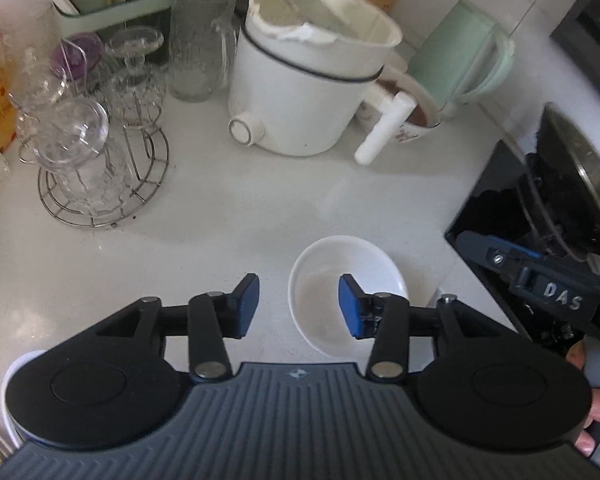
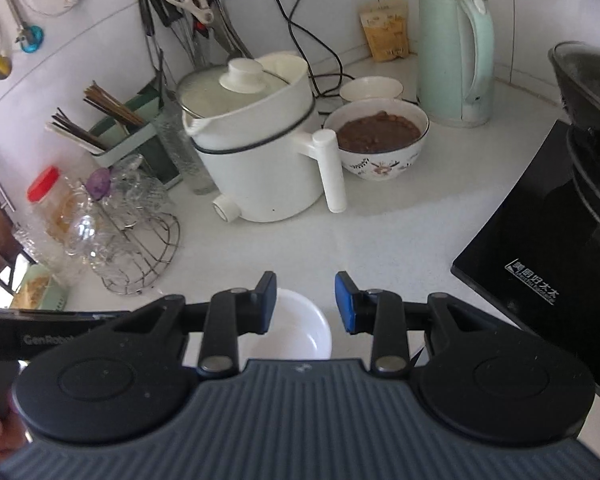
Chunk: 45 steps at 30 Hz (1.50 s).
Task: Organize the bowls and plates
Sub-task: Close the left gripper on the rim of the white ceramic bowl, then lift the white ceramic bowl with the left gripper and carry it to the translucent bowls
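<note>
A small empty white bowl (image 1: 346,280) sits on the white counter (image 1: 228,224) just ahead of me. My left gripper (image 1: 298,306) is open above it: the right pad (image 1: 349,308) hangs over the bowl's inside and the left pad stands outside the rim, touching nothing. In the right wrist view the same bowl (image 2: 300,328) lies below my right gripper (image 2: 306,304), whose jaws stand apart and empty. From the left wrist view the right gripper (image 1: 540,276) reaches in from the right, beside the bowl. A flowered bowl of brown food (image 2: 380,136) and a small white bowl (image 2: 370,88) stand at the back.
A white electric pot (image 2: 260,152) with a long handle and a mint kettle (image 2: 454,56) stand behind. A wire rack of glasses (image 1: 92,160) fills the left. A black cooktop (image 2: 540,248) with a dark pan (image 1: 572,184) borders the right. A chopstick holder (image 2: 120,136) stands by the wall.
</note>
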Each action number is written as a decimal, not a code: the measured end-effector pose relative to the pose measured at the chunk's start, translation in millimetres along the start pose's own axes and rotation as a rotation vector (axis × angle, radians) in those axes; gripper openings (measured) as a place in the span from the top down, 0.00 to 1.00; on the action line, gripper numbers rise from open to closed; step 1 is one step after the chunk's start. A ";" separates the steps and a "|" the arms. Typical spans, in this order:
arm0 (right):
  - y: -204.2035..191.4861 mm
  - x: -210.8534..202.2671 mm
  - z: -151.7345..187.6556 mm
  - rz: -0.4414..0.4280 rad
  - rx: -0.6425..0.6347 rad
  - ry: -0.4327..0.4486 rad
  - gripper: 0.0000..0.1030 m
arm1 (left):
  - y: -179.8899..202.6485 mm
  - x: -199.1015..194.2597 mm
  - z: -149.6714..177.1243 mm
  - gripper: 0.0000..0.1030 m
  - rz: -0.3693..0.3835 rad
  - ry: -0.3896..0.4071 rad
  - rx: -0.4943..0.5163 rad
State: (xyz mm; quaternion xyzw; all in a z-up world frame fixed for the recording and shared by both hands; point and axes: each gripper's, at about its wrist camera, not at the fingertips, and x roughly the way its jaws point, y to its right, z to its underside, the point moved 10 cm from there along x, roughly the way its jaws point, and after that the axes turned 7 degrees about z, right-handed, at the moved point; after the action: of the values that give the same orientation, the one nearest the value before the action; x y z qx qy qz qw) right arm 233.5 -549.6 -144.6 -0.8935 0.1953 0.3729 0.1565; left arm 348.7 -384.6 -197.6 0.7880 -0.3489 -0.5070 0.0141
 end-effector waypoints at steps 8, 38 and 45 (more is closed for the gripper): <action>11.3 43.2 10.7 -0.022 0.004 -0.086 0.66 | -12.4 50.1 4.8 0.51 -0.009 -0.059 -0.001; 1.3 81.4 57.9 -0.122 0.014 -0.278 0.90 | -25.4 84.3 32.9 0.88 0.018 -0.168 -0.109; -0.7 78.9 57.9 -0.127 0.018 -0.267 0.92 | -24.4 77.1 30.1 0.90 0.026 -0.152 -0.133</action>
State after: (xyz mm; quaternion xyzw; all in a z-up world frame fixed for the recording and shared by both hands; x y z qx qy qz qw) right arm 249.7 -542.7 -240.8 -0.8449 0.1191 0.4763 0.2122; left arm 356.1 -399.7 -282.3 0.7400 -0.3245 -0.5873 0.0465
